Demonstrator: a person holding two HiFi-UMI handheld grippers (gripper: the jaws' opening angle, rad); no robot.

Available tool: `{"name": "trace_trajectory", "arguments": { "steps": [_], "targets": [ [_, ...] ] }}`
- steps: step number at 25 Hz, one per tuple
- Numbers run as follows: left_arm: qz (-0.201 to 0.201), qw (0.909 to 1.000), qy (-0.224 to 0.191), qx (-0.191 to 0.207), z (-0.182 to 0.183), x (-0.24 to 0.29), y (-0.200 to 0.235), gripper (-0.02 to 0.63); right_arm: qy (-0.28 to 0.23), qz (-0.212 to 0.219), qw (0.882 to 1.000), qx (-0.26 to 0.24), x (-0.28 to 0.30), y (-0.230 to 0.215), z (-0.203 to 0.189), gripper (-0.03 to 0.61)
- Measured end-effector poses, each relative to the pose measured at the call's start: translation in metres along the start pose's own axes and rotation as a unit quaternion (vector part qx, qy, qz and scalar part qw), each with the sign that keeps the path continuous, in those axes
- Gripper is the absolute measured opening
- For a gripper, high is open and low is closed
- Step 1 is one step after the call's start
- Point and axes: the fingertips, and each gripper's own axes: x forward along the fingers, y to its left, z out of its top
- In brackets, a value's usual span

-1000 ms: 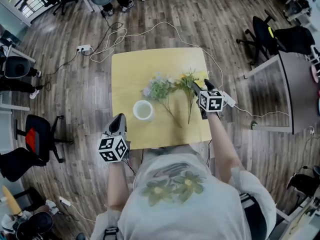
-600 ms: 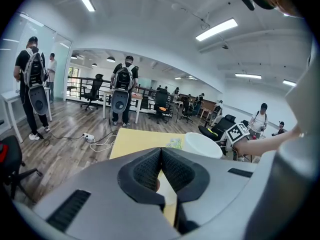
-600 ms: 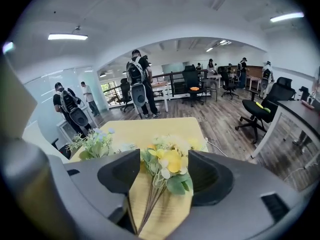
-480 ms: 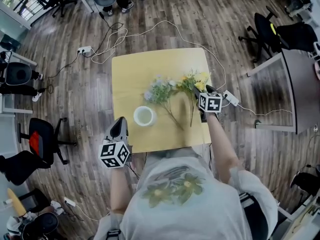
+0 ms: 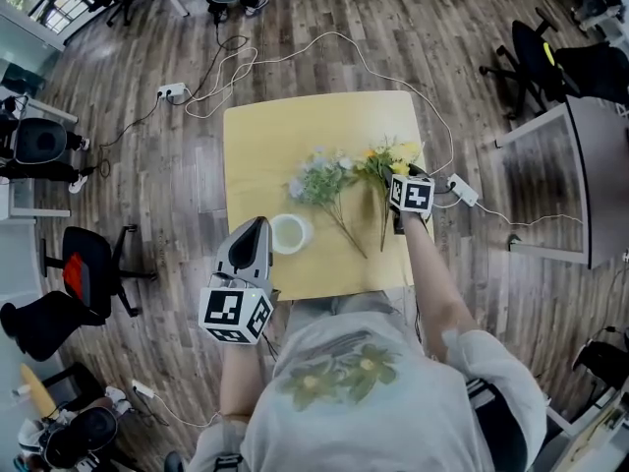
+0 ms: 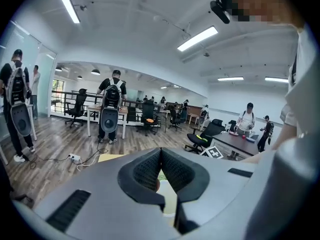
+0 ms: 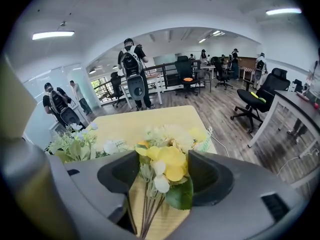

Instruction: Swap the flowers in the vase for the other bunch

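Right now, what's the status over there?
Left gripper shut, by flowerless vase. Right gripper just opened, astride yellow bunch on table. White bunch beside. Nothing blocking.

My left gripper (image 6: 161, 151) blocked nearly all the table (image 6: 107, 158) in its own view, leaving a pale sliver (image 6: 167, 194) at lower centre I couldn't identify; stem ends of the yellow bunch (image 7: 167, 164) vanished at the right gripper view's bottom

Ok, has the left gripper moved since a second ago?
Yes. The left gripper has moved right, closer to the white vase, and its tip now sits beside it over the table edge.
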Motion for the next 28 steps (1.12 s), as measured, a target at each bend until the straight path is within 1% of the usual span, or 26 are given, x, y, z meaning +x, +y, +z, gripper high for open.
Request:
{"name": "trace_trajectory", "arguments": {
  "steps": [5,10,12,15,17,19,21,25,28],
  "targets": [
    [-0.003,0.9982,0.035,0.048,-0.009,0.018,-0.019,0.017,0.028,-0.019,0.999,0.012,0.021,-0.005,-0.003,0.272],
    [-0.007,0.9975,0.047,0.052,-0.014,0.031,-0.027,0.017,0.057,-0.044,0.997,0.013,0.04,-0.018,-0.014,0.27],
    [-0.004,0.9963,0.054,0.067,-0.016,0.035,-0.03,0.017,0.058,-0.051,0.997,0.016,0.045,-0.022,-0.016,0.27],
    [-0.005,0.9933,0.062,0.098,-0.022,0.037,-0.034,0.017,0.055,-0.051,0.997,0.034,0.052,-0.026,-0.021,0.268],
    [-0.009,0.9928,0.066,0.1,-0.025,0.036,-0.035,0.017,0.061,-0.046,0.996,0.038,0.054,-0.025,-0.023,0.265],
    [-0.011,0.9926,0.069,0.1,-0.027,0.034,-0.033,0.017,0.072,-0.038,0.996,0.037,0.054,-0.02,-0.023,0.24],
    [-0.014,0.992,0.072,0.102,-0.029,0.032,-0.033,0.017,0.075,-0.03,0.996,0.045,0.054,-0.014,-0.023,0.202],
    [-0.02,0.9921,0.072,0.1,-0.032,0.031,-0.035,0.017,0.059,-0.019,0.997,0.054,0.05,-0.011,-0.025,0.155],
    [-0.023,0.9927,0.068,0.097,-0.031,0.028,-0.036,0.017,0.047,-0.01,0.997,0.061,0.042,-0.009,-0.024,0.13]
  ]
}}
